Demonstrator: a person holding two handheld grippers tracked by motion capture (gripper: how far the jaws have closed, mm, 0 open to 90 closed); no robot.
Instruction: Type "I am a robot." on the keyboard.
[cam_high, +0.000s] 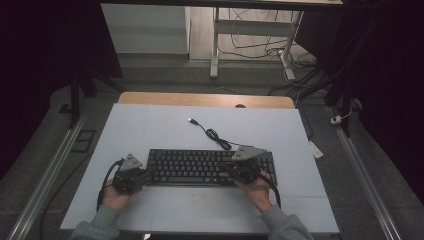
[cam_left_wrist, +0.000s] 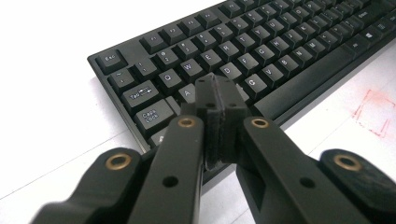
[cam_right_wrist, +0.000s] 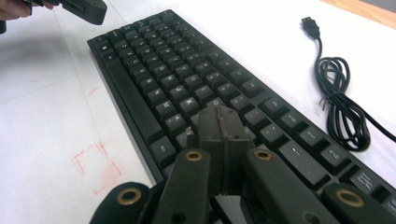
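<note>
A black keyboard (cam_high: 210, 165) lies across the middle of the white mat, its cable (cam_high: 216, 135) coiled behind it and ending in a USB plug (cam_high: 191, 120). My left gripper (cam_high: 146, 175) hovers over the keyboard's left end, jaws pressed together with nothing between them; in the left gripper view its tips (cam_left_wrist: 218, 93) sit above the keyboard (cam_left_wrist: 243, 56) near the A key. My right gripper (cam_high: 231, 172) is over the right part of the keyboard (cam_right_wrist: 187, 84), also shut and empty, tips (cam_right_wrist: 219, 123) just above the keys. The cable (cam_right_wrist: 343, 112) lies to its right.
The white mat (cam_high: 150, 130) covers a wooden table (cam_high: 200, 98) whose far edge shows beyond it. A faint red square mark (cam_right_wrist: 95, 168) is on the mat in front of the keyboard. Desk legs and loose cables (cam_high: 260, 45) stand on the floor behind.
</note>
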